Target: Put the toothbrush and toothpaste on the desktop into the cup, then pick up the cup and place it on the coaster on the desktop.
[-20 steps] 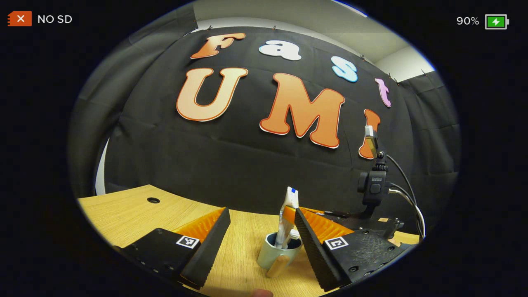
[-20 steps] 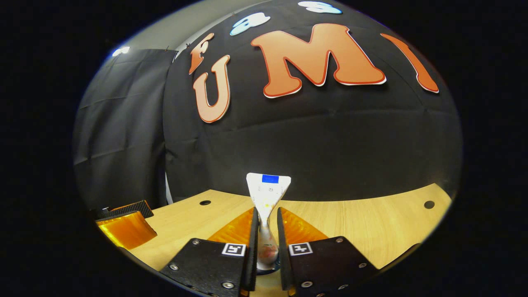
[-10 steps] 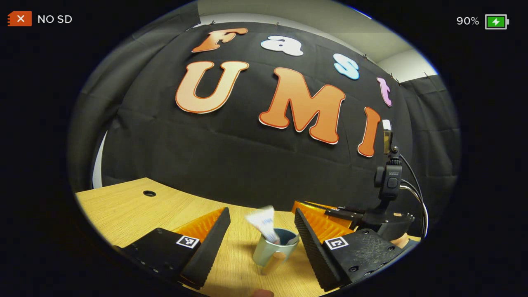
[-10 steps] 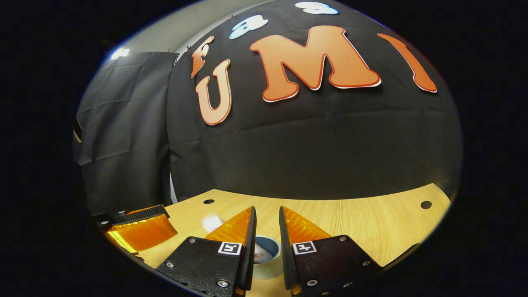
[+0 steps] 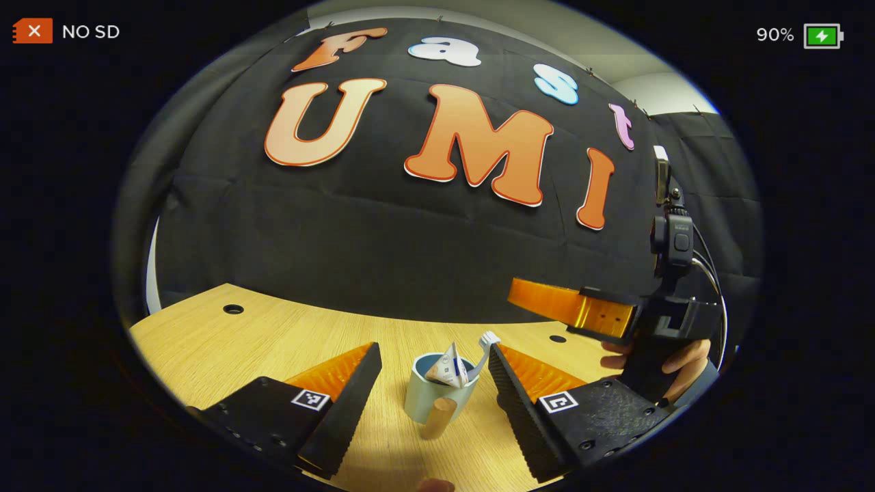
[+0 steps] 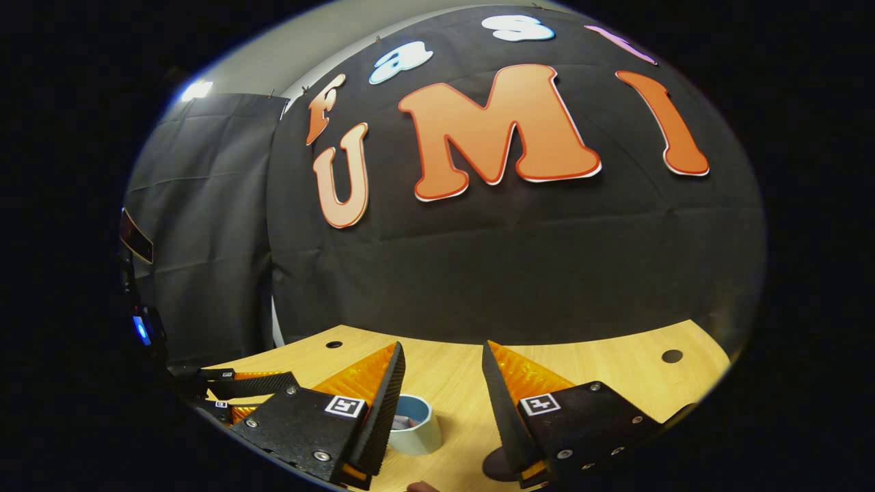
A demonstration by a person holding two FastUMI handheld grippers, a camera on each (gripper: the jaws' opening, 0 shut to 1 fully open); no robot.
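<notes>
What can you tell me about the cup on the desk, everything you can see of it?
The cup is a pale blue-grey mug, darker blue inside, with a wood-look handle facing the left gripper view. It stands upright on the wooden desk. A crumpled white toothpaste tube and a toothbrush lean inside it. No gripper touches it; it sits ahead between open jaws.

A light wood-grain bench [image 5: 287,335] fills the lower part of both views, with small round dark holes [image 5: 233,309] set near its far edge. Behind it hangs a black cloth wall [image 5: 383,232], creased in places, and a separate black curtain panel [image 6: 198,225] hangs at the left in the right gripper view. Above the cloth a pale wall or ceiling [image 5: 601,48] shows, and a bright light [image 6: 197,89] glows at the curtain's top corner.
</notes>
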